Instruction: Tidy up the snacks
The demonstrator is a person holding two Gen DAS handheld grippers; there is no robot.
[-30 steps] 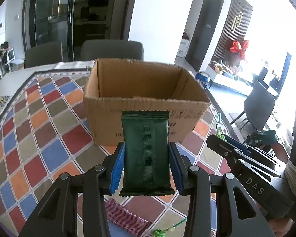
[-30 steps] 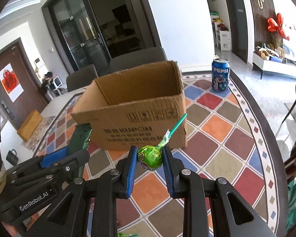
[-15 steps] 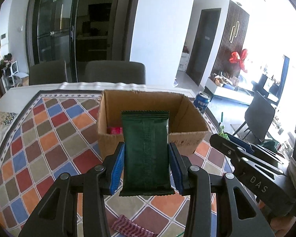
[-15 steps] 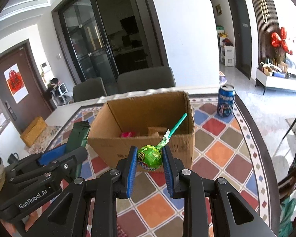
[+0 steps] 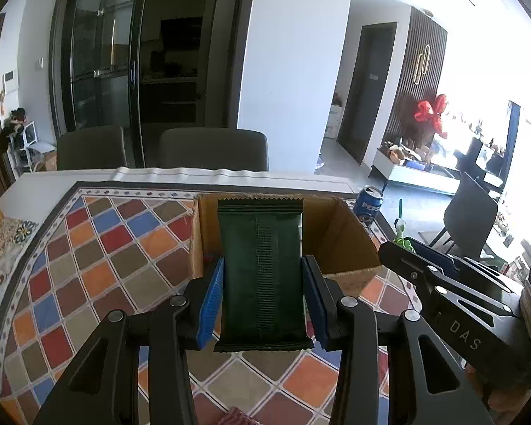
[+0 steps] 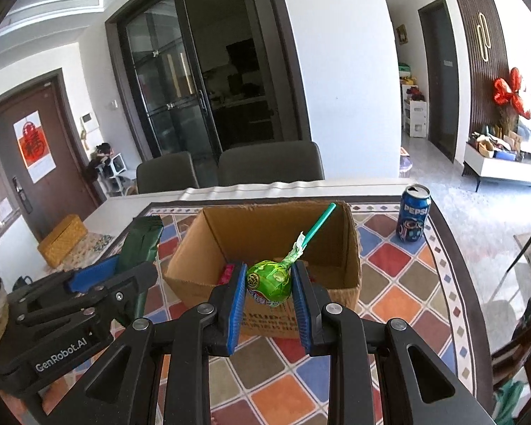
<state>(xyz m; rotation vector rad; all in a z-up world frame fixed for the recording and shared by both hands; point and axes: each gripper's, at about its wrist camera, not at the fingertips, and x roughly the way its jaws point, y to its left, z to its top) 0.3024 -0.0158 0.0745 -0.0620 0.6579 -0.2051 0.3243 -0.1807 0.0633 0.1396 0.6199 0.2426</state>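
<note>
The dark green snack packet (image 5: 262,276), clamped in the left gripper (image 5: 262,299), is hiding much of the cardboard box (image 5: 340,237) interior; red items inside are partly showing but are not identifiable. The right gripper (image 6: 269,295) is clamping a green lollipop (image 6: 269,279) above the box's near wall. The box is sitting on a diamond-patterned tablecloth (image 6: 400,283), with a Pepsi can (image 6: 413,217) near the table's far right corner and two grey chairs (image 6: 270,166) behind.

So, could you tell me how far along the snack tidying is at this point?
Partly done: the cardboard box already holds a red packet. In hand: the left gripper grips a dark green wrapper, the right gripper a green lollipop, both near the box. Left: dropping both in, then a striped red packet on the mat.
</note>
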